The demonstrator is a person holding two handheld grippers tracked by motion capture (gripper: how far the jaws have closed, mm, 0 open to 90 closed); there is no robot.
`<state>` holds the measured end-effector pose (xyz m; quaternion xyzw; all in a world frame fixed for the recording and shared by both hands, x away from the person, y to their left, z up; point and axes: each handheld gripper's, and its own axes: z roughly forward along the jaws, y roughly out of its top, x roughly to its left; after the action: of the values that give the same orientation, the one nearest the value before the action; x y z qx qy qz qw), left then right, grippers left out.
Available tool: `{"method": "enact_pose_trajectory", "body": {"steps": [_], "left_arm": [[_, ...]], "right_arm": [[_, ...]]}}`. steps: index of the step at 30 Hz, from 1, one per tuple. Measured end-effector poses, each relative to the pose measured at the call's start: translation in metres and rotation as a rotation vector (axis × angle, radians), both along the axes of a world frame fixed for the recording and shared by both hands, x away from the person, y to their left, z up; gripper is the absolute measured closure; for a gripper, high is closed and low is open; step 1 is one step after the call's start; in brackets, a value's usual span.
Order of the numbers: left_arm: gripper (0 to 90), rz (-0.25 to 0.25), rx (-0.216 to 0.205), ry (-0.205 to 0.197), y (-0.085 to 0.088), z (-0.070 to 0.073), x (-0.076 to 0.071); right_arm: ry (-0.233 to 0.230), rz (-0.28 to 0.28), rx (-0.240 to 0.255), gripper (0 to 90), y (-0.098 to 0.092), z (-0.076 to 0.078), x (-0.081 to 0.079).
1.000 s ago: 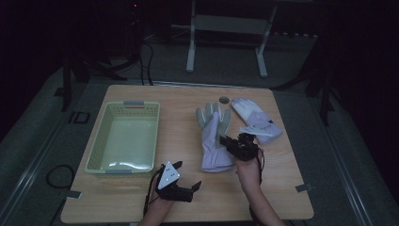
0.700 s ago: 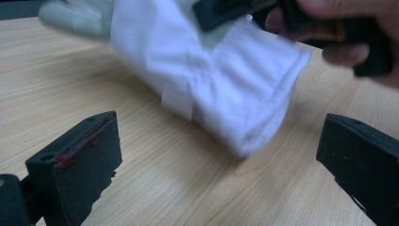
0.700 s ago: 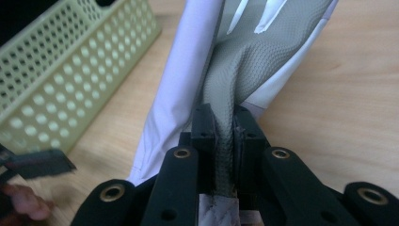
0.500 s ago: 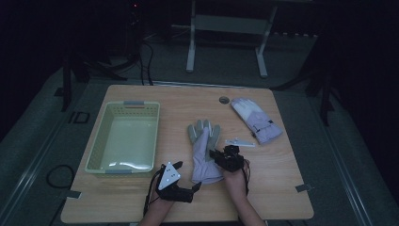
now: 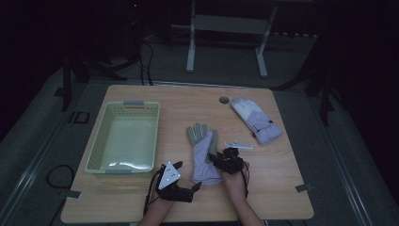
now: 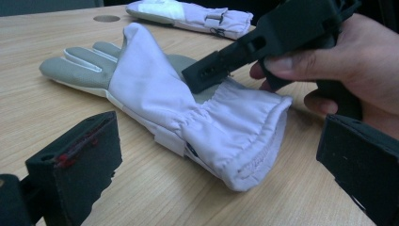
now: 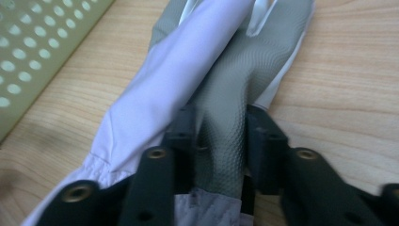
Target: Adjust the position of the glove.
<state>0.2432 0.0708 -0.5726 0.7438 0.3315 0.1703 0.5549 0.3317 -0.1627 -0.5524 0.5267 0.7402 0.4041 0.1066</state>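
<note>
My left gripper (image 5: pixel 196 187) lies low on the table (image 5: pixel 277 188) at the near edge, jaws spread wide with nothing between them, pointing rightwards toward the cuff of the near glove (image 5: pixel 203 153). In the left gripper view that cuff (image 6: pixel 249 141) sits just ahead between my two black pads, apart from both, its open end facing me.

My right gripper (image 5: pixel 217 157) is just beyond, down on the same glove (image 7: pixel 197 84) at its wrist end. Its jaws have just been opening: in the right gripper view they straddle a raised ridge of the grey textured palm fabric, and I judge that the pads are no longer pressing it, so the glove lies loose on the wood and is not held.

The relation that matters is the glove's long axis. It runs from the cuff, near me, away to the fingertips (image 5: pixel 200 129) pointing at the far edge, slightly tilted left. Both grippers are at the cuff end; the right one is on it, the left one just beside it. The pale green basket (image 5: pixel 99 160) stands to the left of the glove, so any carry goes leftwards, across my left hand's side.

Further off, near the far right of the table, lies the second glove (image 5: pixel 256 120), well apart from both grippers, with a small round table hole (image 5: pixel 224 100) beside it.
</note>
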Motion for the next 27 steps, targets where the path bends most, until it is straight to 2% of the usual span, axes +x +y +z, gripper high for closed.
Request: {"method": "enact_pose_trajectory", "body": {"steps": [4, 9, 16, 22, 25, 27], "left_arm": [[0.6, -0.001, 0.001, 0.0, 0.0, 0.0, 0.0], [0.6, -0.001, 0.002, -0.001, 0.0, 0.0, 0.0], [0.6, 0.0, 0.001, -0.001, 0.0, 0.0, 0.0], [0.6, 0.001, -0.001, 0.001, 0.0, 0.0, 0.0], [0.6, 0.001, 0.001, 0.004, 0.0, 0.0, 0.0], [0.6, 0.002, -0.003, 0.006, 0.001, 0.0, 0.0]], "right_arm": [[-0.037, 0.012, 0.001, 58.3, -0.007, 0.015, -0.002], [-0.094, 0.069, -0.038, 55.9, -0.017, 0.036, 0.001], [-0.126, 0.101, -0.052, 50.7, -0.049, 0.051, 0.01], [-0.149, 0.09, -0.084, 50.9, -0.079, 0.057, 0.02], [-0.159, 0.08, -0.131, 52.7, -0.093, 0.059, 0.022], [-0.149, 0.045, -0.16, 52.8, -0.103, 0.059, 0.025]]}}
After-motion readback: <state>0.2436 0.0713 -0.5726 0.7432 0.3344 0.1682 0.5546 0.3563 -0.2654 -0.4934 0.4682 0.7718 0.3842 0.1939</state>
